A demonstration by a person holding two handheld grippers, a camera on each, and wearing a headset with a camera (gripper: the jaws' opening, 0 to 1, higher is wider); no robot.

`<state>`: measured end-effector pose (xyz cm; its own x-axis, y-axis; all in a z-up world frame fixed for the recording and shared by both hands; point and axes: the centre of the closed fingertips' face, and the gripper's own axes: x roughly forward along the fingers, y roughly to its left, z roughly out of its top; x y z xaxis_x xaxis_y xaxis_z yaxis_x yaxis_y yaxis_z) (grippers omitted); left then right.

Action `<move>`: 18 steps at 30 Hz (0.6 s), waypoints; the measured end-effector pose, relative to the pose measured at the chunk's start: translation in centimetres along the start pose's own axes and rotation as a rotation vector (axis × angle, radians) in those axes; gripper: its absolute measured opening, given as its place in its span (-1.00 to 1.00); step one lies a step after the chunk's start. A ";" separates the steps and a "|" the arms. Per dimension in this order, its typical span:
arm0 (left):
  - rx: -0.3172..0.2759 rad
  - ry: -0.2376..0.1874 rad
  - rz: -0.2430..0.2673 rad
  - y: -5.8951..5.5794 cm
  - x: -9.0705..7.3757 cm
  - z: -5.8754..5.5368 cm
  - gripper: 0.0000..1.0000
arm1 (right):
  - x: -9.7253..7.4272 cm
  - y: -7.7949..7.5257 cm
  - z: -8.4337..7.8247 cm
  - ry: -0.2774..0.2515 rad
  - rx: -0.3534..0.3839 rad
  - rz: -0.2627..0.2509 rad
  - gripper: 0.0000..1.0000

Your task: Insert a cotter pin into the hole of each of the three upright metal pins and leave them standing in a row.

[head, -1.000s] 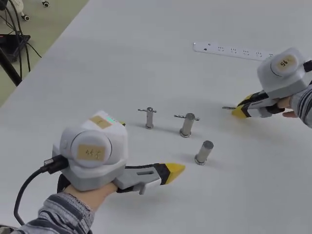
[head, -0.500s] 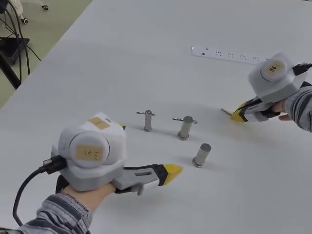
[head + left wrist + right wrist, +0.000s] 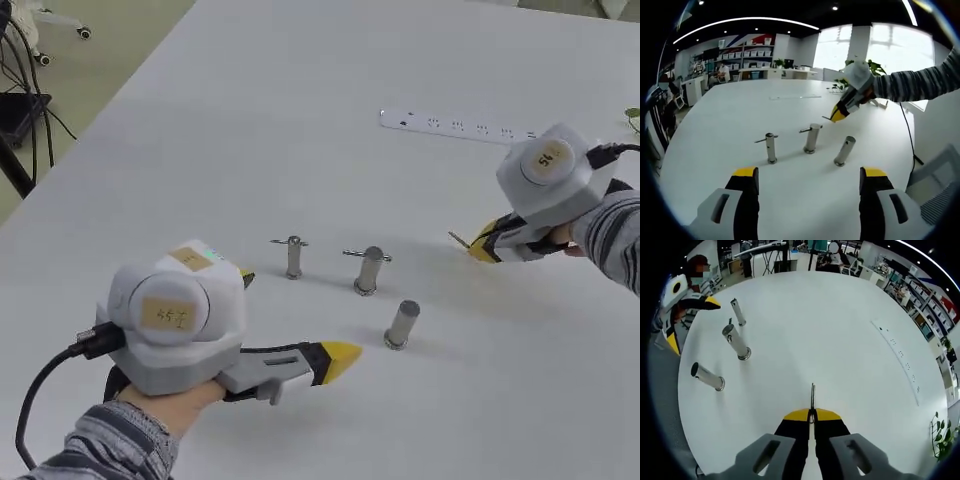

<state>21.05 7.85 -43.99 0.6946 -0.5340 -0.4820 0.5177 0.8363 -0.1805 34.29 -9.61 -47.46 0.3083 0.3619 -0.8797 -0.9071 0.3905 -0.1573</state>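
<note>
The right gripper (image 3: pixel 812 416) holds a cotter pin (image 3: pixel 812 396) in closed jaws, right of three pins (image 3: pixel 368 272) standing on the tabletop (image 3: pixel 300 130). The left gripper (image 3: pixel 810 174), jaws open, is near-left of them. Inserted cotter pins (image 3: pixel 352 254) cross the left and middle ones.

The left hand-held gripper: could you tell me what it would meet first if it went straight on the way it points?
Probably the middle metal pin, which stands nearly centred ahead of the left hand-held gripper, between its open jaws; depth is uncertain.
</note>
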 end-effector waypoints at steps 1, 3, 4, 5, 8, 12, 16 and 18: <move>-0.006 0.001 -0.005 -0.1 0.0 0.0 0.57 | -0.3 0.2 0.1 -0.005 -0.004 -0.002 -1.00; -0.004 -0.002 -0.010 -0.3 0.0 0.0 0.55 | -0.8 0.5 0.4 -0.018 -0.019 -0.006 -1.00; 0.002 -0.006 -0.012 -0.3 -0.1 0.2 0.54 | -1.1 0.8 0.5 -0.027 -0.027 -0.008 -1.00; 0.007 -0.012 -0.016 -0.4 -0.1 0.3 0.53 | -1.4 1.0 0.7 -0.034 -0.031 -0.007 -1.00; 0.012 -0.028 -0.028 -0.8 -0.1 0.9 0.50 | -2.3 1.9 1.3 -0.063 -0.050 -0.009 -1.00; 0.028 -0.027 -0.046 -1.5 -0.1 1.3 0.45 | -3.2 3.1 2.0 -0.095 -0.096 -0.014 -1.00; 0.036 -0.024 -0.075 -2.3 -0.3 1.4 0.37 | -4.0 4.4 2.7 -0.122 -0.134 -0.013 -1.00; 0.037 -0.022 -0.088 -2.6 -0.3 1.4 0.31 | -4.3 5.1 3.1 -0.140 -0.154 -0.014 -1.00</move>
<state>20.24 5.69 -42.17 0.6565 -0.6081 -0.4465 0.5948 0.7812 -0.1894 29.27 -6.53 -43.06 0.3487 0.4753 -0.8078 -0.9320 0.2668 -0.2454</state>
